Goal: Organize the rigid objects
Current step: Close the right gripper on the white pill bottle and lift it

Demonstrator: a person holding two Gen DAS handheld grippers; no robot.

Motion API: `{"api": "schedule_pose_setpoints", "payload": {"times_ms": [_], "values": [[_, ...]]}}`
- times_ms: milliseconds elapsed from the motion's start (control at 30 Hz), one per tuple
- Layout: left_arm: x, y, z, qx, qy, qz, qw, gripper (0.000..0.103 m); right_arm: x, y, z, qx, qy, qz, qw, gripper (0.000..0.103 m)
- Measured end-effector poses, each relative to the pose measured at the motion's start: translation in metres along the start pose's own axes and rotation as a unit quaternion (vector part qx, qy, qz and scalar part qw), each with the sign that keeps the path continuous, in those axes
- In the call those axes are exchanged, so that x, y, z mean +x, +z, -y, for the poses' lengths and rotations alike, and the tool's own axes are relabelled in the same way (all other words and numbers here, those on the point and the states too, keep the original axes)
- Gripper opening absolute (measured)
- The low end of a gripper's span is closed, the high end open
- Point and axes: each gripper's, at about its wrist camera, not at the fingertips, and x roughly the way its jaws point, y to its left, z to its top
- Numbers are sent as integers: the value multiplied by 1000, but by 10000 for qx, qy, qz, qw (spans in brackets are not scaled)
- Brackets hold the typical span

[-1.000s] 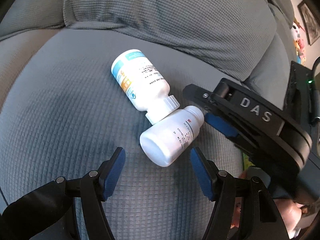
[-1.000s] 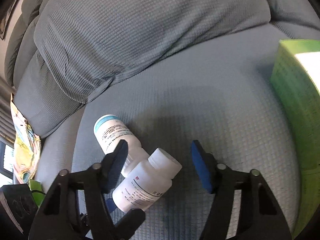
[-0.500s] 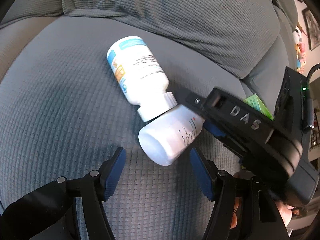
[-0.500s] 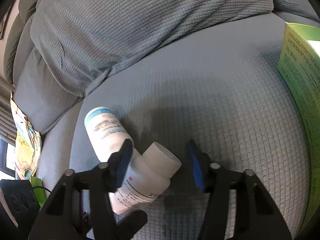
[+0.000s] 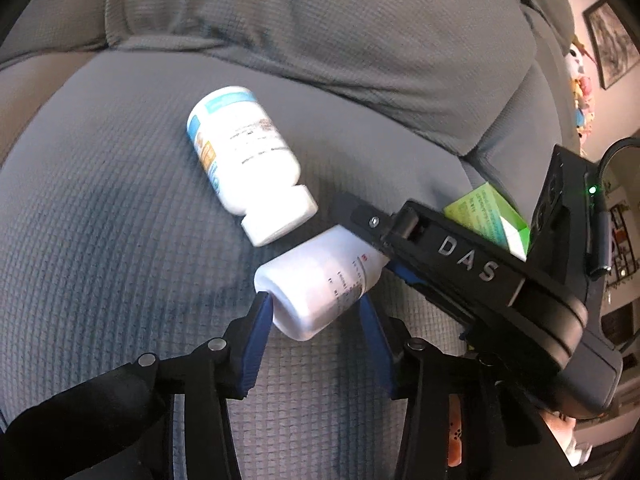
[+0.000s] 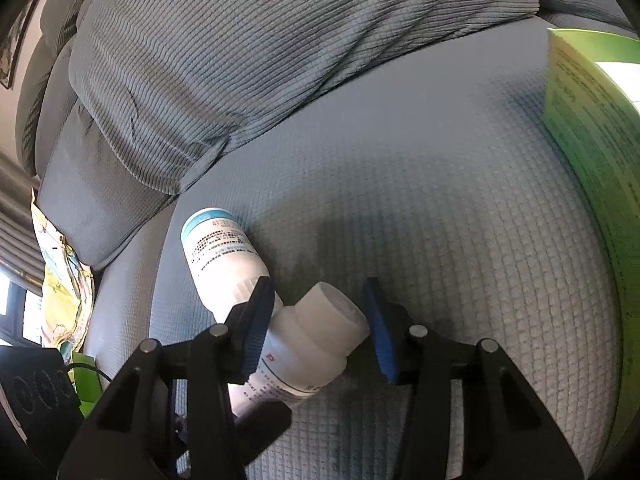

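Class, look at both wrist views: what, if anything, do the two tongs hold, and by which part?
Both hold the same small white plastic bottle lying on the grey cushion: the left tongs clamp its base end, the right tongs its capped neck end.

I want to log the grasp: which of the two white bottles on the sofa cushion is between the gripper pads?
The plainer white bottle with a small red mark, clamped at base and cap by both hand-held grippers. The bottle with the blue and orange label lies free, its cap touching the gripped one.

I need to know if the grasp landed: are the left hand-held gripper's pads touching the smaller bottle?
Touching: the left wrist view shows the left hand-held gripper pads pressed against the smaller bottle.
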Motion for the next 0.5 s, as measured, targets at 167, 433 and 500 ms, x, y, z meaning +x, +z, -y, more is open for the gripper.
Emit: {"api": "schedule_pose_setpoints", "payload": {"times_ms": [167,433,500], "values": [[-6,-1,9,145,-13,114,9998,46,-12,-2,4,49,27,111,9999,41],[-15,-3,23,305,-53,290,9991,46,-37,-5,7,139,200,369,9990,41],[-15,-3,30,356,-78,350,9987,46,-45,-5,7,173,233,466,9985,41]]}}
